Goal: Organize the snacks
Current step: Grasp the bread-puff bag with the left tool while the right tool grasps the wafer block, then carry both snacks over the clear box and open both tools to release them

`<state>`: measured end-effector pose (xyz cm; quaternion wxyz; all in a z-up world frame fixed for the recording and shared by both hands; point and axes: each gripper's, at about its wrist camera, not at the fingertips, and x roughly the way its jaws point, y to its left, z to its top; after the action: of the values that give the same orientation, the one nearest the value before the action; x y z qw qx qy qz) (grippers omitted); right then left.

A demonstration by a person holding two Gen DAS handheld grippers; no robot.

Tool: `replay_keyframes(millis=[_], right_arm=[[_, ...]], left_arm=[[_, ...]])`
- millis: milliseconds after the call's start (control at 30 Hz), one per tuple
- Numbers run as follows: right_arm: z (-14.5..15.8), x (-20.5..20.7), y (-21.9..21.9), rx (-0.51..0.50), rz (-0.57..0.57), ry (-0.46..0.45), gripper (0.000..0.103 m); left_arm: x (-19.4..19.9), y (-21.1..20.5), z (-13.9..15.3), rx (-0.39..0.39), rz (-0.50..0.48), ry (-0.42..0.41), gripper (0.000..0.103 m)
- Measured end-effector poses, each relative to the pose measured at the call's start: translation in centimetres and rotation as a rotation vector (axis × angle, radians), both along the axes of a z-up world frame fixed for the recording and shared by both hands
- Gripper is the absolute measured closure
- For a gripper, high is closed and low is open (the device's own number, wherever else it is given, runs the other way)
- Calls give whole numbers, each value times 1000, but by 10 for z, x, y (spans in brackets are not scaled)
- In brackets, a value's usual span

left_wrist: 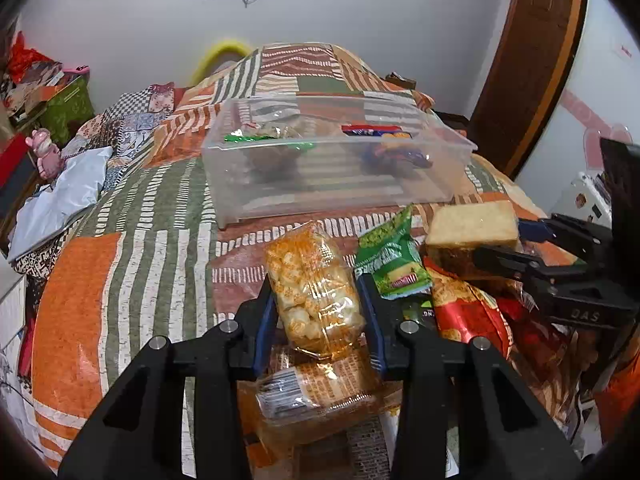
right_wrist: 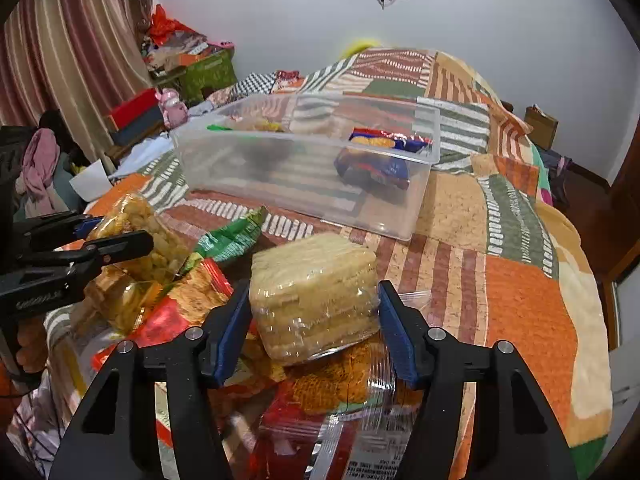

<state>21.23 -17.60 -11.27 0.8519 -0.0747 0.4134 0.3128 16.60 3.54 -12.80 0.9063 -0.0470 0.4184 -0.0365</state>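
My left gripper [left_wrist: 318, 304] is shut on a clear bag of orange popcorn [left_wrist: 312, 284], held above the snack pile; it also shows in the right wrist view [right_wrist: 136, 240]. My right gripper [right_wrist: 314, 316] is shut on a clear pack of pale wafers [right_wrist: 314, 300], which shows at the right of the left wrist view [left_wrist: 472, 224]. A clear plastic bin [left_wrist: 336, 184] sits on the bed beyond, with a green packet [left_wrist: 248, 136] at its left and a blue-red packet [left_wrist: 396, 152] at its right.
A pile of snacks lies below the grippers: a green packet [left_wrist: 388, 256], a red bag [left_wrist: 468, 312], an orange-labelled pack [left_wrist: 320, 392]. The patchwork bedspread [left_wrist: 120, 264] covers the bed. Clutter [left_wrist: 36, 92] stands at the left wall, a door [left_wrist: 532, 60] at the right.
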Motion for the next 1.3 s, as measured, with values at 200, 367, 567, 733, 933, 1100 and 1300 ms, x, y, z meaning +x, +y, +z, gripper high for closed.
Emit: replay_keyframes(millis=[200,367,567,733,933,1100,1300], right_arm=[[16,-7,-3,30,-4,-47,49],[28,-10,-5,51,-12,-79,49],[47,-6,-6,91,-22,-115,49],[65,2,-5,129,-32,-155,49],[80,20,3,156,-46,-187,50],[86,39,14,170,-52,-196,50],[83,63,33,151,-49,-195,50]], left_arm=[[-5,3,15,24,10,-43,67],[-7,4,34,37,11,-88,67],[2,11,56,27,21,-129,67],[16,20,73,15,32,-158,67],[37,33,89,-2,58,-185,67],[62,42,92,1,73,-186,71],[96,57,79,-9,91,-149,72]])
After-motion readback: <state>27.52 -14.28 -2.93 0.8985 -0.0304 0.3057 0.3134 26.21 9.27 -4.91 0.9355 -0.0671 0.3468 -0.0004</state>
